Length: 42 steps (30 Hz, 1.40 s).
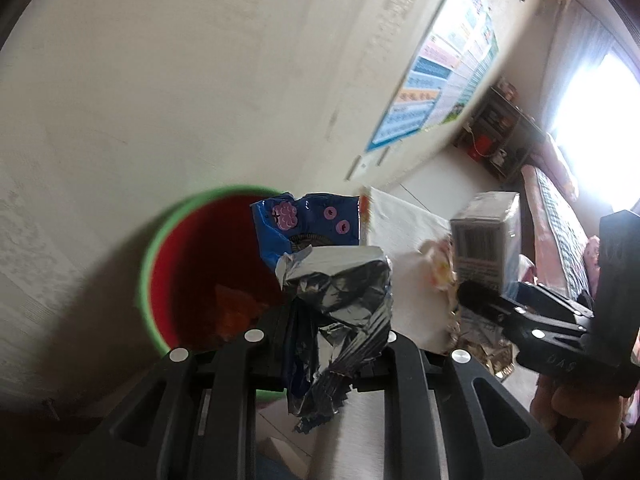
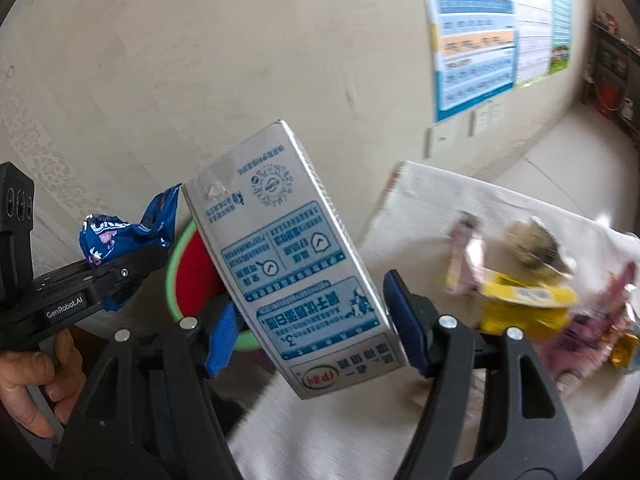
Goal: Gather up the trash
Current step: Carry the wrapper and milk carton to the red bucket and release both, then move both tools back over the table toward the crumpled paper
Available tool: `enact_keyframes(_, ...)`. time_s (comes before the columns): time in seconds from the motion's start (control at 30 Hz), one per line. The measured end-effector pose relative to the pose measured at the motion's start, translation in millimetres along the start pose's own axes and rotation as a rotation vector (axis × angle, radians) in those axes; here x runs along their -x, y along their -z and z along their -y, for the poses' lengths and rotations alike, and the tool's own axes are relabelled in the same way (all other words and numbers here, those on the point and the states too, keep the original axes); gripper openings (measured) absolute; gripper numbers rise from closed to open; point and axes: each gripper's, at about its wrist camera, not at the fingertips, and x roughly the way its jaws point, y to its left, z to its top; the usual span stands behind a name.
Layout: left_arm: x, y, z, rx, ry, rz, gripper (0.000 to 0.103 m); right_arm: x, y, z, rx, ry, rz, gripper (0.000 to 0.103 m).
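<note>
Left gripper [image 1: 332, 344] clamped tight on a crumpled blue snack wrapper [image 1: 320, 264] with its silver foil lining turned outward, held up in the air. Just behind and to the left of the wrapper, a round bin [image 1: 160, 280] with a green rim and red inside, some orange scrap lying at its bottom. Right gripper [image 2: 312, 336] set fairly wide, blue pads [image 2: 404, 320] pressing both sides of a white-and-blue milk carton [image 2: 296, 264], carton tilted, print upside down. Same bin [image 2: 172, 276] partly hidden behind the carton. Further right, a white cloth [image 2: 440, 208] spread on the floor, with more litter [image 2: 528, 292] on it: yellow, pink and gold packets, blurred. Beyond, a pale wall with a blue poster [image 2: 476, 36]. A hand [image 2: 28, 376] gripping the left tool's handle at the lower left of the right wrist view.
</note>
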Motion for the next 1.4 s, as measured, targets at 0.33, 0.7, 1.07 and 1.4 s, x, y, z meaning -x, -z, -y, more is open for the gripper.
enact_keyframes(0.33, -6, -9, -42, 0.032, -0.020, -0.019, 0.019, -55, -23, -43, 0.068, -0.027, -0.038, 0.066)
enact_keyframes(0.7, -10, -23, -78, 0.101, 0.003, -0.027, 0.020, -104, -28, -66, 0.096, -0.043, -0.109, 0.067)
enact_keyframes(1.07, -4, -28, -81, 0.170, -0.009, 0.017, 0.086, -105, -15, -77, 0.151, -0.035, -0.124, 0.091)
enact_keyframes(1.4, 7, -15, -59, 0.143, -0.030, 0.054, 0.095, -47, 16, -47, 0.137, 0.054, -0.100, 0.098)
